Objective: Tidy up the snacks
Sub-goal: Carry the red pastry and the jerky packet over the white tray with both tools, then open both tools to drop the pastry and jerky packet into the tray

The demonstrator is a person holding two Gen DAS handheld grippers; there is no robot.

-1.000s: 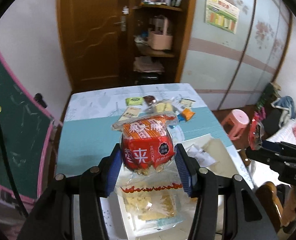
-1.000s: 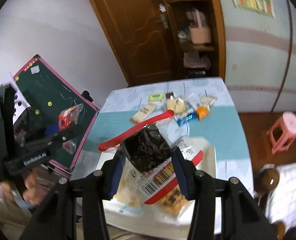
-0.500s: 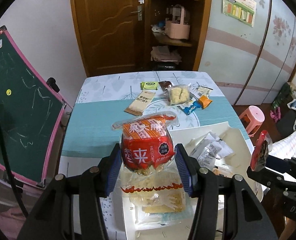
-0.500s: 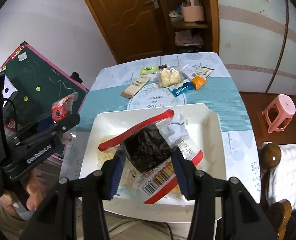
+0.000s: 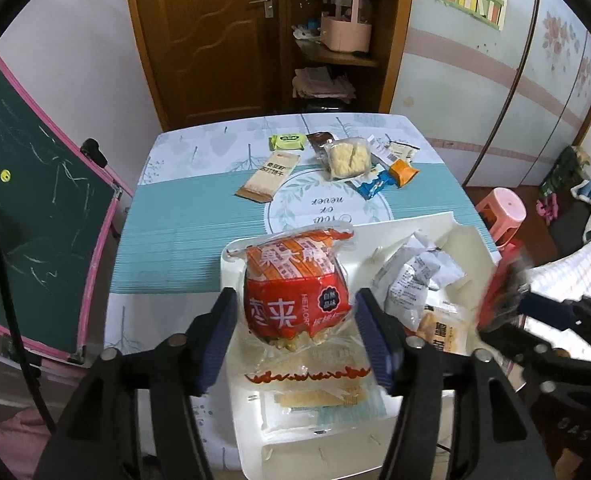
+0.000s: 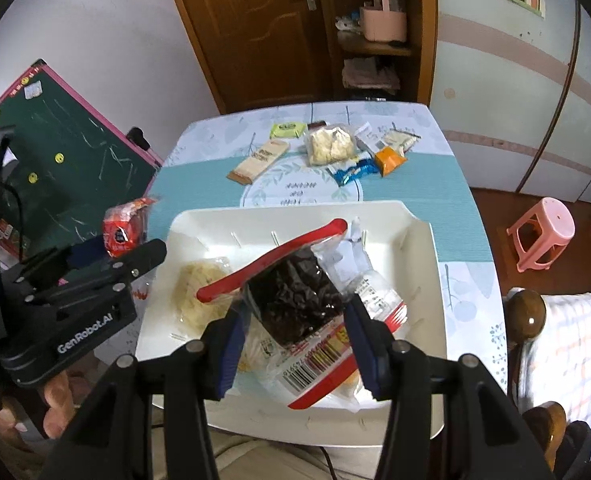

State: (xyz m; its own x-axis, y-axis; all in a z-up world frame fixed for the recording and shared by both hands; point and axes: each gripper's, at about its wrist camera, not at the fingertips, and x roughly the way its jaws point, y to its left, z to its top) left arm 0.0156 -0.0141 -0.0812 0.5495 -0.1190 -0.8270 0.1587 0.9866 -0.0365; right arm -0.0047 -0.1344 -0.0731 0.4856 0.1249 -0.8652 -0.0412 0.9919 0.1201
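Both grippers over the white tray, each with a snack packet between its fingers.

The left gripper (image 5: 297,334) is opening its jaws; the red packet (image 5: 297,288) stands between them, a gap showing at each blue pad, so it is released, not pressed. The packet stands upright, long axis running near to far, clear crimped top at the far end; its face reads "HETAORT" beside large white Chinese characters. The right gripper (image 6: 293,342) is clenched on the dark packet (image 6: 297,300), which tilts, its red-banded top pointing far-left and its barcode end nearest the camera. Both sit above the white tray (image 6: 379,216), at the table's near edge. Only the right wrist view shows "GenRobot.AI" on the left gripper's body; only the left wrist view shows the red packet's printed face. Loose snacks (image 5: 347,156) lie at the far side of the table (image 5: 175,232).
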